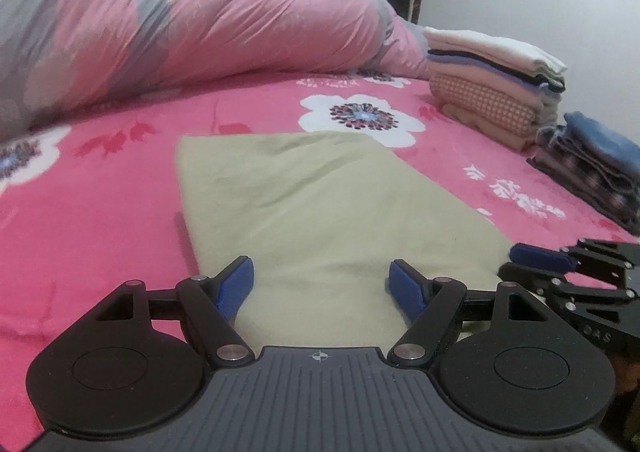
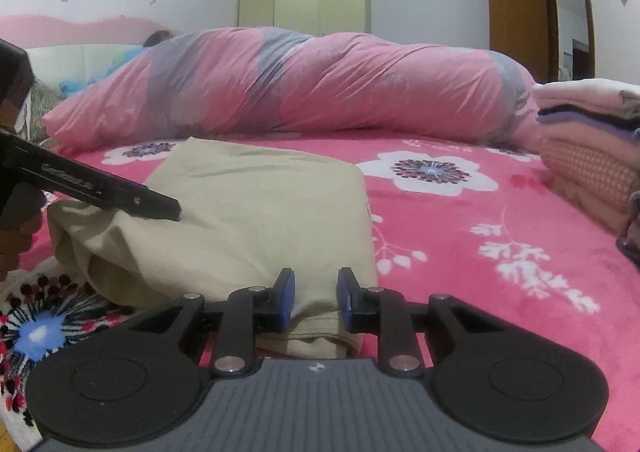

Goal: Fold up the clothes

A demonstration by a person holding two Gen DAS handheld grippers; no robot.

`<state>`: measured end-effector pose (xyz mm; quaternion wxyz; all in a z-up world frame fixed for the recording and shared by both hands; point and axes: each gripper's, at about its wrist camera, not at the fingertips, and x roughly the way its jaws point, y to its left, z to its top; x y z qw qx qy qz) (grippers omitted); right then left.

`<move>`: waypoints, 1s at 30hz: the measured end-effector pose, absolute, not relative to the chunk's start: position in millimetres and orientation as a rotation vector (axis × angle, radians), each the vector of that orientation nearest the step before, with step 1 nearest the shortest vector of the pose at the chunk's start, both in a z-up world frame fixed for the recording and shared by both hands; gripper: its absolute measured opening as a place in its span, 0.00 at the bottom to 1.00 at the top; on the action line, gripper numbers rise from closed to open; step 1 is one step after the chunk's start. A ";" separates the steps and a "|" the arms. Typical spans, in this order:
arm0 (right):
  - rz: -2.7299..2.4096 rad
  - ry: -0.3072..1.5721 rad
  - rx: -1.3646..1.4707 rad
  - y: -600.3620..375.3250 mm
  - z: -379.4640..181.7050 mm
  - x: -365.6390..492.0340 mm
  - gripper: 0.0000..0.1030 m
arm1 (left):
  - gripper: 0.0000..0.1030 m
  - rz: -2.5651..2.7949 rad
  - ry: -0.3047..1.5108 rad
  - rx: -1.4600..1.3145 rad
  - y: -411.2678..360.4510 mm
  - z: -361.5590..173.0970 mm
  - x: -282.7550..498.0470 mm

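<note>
Khaki folded garment [image 1: 320, 203] on pink floral bedsheet [image 1: 100, 211].
Your left gripper [image 1: 322, 284] gapes empty; right gripper [image 2: 316, 300], jaws narrowly apart, straddles its near hem; stacks [image 1: 500, 91] at two o'clock.

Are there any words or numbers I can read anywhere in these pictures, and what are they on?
"DAS": this is roughly how the faint raised letters on the black body of the right gripper read in the left wrist view; uncertain.
Unreadable: a blurred line of small print on the black arm of the left gripper in the right wrist view.
No other words or numbers show, not on the folded beige garment or the pink flowered bedsheet.
</note>
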<state>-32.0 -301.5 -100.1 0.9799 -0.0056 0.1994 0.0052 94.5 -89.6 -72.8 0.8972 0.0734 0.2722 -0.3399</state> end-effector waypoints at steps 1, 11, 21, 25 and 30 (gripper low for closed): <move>0.011 0.393 -0.008 -300.8 -102.1 -32.1 0.24 | 0.73 -0.702 0.528 0.204 -89.6 -71.5 87.7; 0.027 0.342 0.031 -303.8 -108.3 -40.9 0.25 | 0.81 -0.540 0.460 0.320 -65.0 -62.4 62.1; 0.020 0.316 0.035 -302.9 -111.8 -44.4 0.25 | 0.81 -0.475 0.424 0.141 -40.6 -40.6 34.6; 0.017 0.314 0.029 -301.2 -111.9 -44.8 0.25 | 0.82 -0.598 0.439 0.100 -44.9 -40.5 24.5; 0.011 0.318 0.028 -300.5 -111.5 -44.3 0.26 | 0.81 -0.597 0.487 -0.006 -36.8 -54.8 20.4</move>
